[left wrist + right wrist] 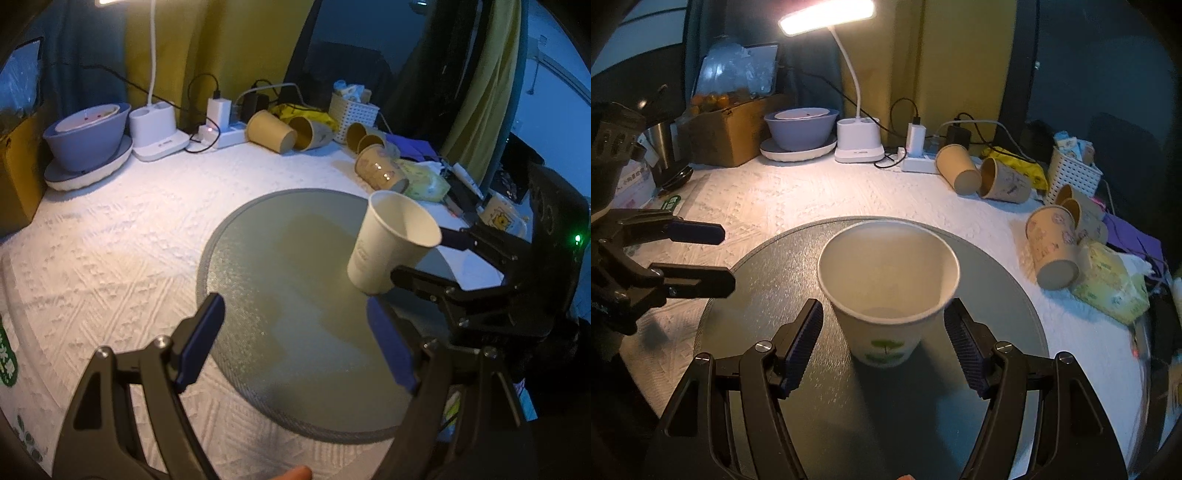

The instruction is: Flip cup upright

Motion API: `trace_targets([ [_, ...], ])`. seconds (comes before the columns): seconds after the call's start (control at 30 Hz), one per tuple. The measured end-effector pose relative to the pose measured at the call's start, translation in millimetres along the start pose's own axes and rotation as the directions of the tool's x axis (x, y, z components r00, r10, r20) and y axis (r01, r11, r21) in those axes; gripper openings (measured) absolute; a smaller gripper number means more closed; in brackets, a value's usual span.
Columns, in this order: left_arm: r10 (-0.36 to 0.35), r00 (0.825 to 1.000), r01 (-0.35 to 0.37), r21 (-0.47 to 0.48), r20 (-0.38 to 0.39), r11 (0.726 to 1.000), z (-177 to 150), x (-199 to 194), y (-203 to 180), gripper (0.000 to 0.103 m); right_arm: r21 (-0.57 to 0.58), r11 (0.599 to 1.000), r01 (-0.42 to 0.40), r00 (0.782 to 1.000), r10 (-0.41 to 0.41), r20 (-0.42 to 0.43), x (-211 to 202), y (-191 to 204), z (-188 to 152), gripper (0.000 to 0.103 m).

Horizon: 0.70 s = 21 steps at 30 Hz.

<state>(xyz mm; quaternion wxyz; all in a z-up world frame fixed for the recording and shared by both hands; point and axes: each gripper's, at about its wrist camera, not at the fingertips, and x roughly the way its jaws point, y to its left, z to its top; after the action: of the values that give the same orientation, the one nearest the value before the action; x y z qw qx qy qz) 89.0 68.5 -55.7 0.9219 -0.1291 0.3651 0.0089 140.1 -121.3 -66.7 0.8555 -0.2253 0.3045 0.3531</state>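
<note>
Blue ribbed pads line both fingers of the right gripper [882,343] at the bottom of the right wrist view. Its jaws stand wide apart, one on each side of the white paper cup [888,291]; a gap shows at the left pad, while contact at the right pad cannot be confirmed. The cup is mouth-up on the round grey mat [764,280], at frame centre, with a green tree print on its near wall.

In the left wrist view, the left gripper [295,341] occupies the lower frame, jaws spread wide and holding nothing, above the mat's near half; the cup appears at right of centre.

Beyond the mat lies a white textured tablecloth [783,192]. Brown paper cups [1052,247] lie on their sides at right. A lit desk lamp [858,142] and a grey bowl [799,127] stand along the far edge.
</note>
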Motion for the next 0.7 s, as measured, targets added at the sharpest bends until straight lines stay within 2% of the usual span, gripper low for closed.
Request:
trace_targets([
  [0.43,-0.008,0.998,0.005,0.046,0.065,0.999,-18,-36,-20,0.081,0.109,0.993,0.036,0.999,-0.035,-0.013,-39,13,-21,0.071],
  [0.7,0.004,0.994,-0.012,0.077,0.107,0.997,-27,-58,-36,0.081,0.134,0.989,0.062,0.998,-0.062,-0.006,-66,28,-25,0.071],
])
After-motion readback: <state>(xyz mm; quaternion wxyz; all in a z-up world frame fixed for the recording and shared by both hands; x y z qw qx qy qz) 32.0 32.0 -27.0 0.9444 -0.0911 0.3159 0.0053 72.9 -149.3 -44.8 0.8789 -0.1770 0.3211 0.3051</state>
